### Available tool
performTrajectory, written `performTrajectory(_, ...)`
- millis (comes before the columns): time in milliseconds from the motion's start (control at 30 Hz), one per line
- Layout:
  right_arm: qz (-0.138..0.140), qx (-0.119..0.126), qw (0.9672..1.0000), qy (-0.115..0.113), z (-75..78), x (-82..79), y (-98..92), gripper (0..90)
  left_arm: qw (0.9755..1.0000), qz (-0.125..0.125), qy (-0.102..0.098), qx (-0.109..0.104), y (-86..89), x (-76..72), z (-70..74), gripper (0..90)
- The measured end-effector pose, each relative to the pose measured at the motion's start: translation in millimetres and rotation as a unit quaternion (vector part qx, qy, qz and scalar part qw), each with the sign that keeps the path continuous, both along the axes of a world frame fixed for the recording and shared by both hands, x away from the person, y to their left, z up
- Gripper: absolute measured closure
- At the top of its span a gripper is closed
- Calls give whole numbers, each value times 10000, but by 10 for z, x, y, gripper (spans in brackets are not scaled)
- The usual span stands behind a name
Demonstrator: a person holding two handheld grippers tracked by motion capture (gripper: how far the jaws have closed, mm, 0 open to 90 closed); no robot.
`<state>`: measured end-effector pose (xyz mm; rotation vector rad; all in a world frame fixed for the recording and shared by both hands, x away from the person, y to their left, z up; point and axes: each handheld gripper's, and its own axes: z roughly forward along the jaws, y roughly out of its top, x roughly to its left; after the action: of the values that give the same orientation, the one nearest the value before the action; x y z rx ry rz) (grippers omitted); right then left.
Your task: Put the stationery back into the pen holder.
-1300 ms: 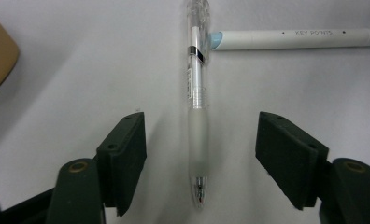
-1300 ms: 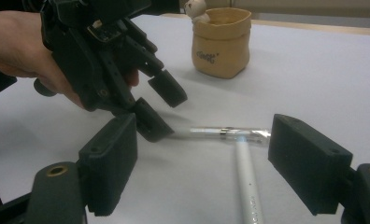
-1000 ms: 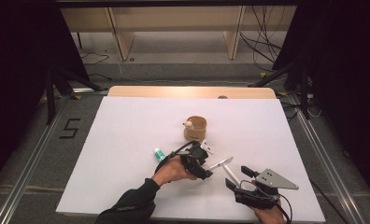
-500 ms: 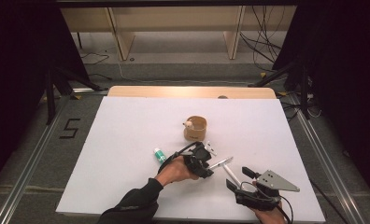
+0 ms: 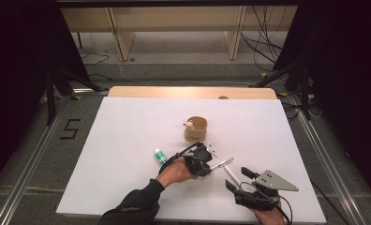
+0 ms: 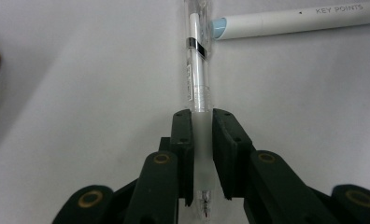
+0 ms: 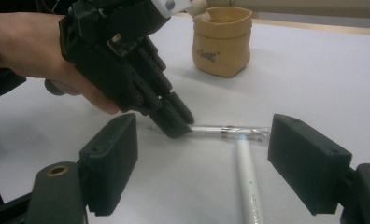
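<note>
Left tongs [image 6: 202, 154] just closing, now clamped on clear pen [image 6: 198, 88] at frosted grip sleeve (light, stiff, slick barrel); right tongs [image 7: 211, 168] released, wide open near white marker [image 7: 247, 179].

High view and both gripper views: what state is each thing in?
Left gripper: jaws just closing, clamped on clear pen.
Clear pen: flat on table, gripped near tip.
White pen: lying flat, capped, free.
Right gripper: open, empty.
Pouch: upright, open.
Green-capped tube: lying on table.
</note>
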<state>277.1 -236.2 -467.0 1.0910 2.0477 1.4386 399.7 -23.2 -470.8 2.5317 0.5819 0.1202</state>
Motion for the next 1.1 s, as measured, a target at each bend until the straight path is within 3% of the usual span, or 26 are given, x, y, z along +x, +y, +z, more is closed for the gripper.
performTrajectory(333, -5, 5, 10000, 4, 0, -1, -1, 253, 9997, 107, 63, -216, 65, 24, 19, 797)
performTrajectory(667, -11, 2, 10000, -10, 1, -2, 0, 252, 9979, 232, 181, -576, 289, 67, 185, 798)
performTrajectory(967, 15, -4, 10000, -91, 23, -16, 25, 252, 9972, 128, 324, -658, 563, 55, 297, 797)
performTrajectory(1100, 21, -93, 9998, -163, 33, -32, 55, 251, 9974, 91, 396, -602, 661, 43, 306, 797)
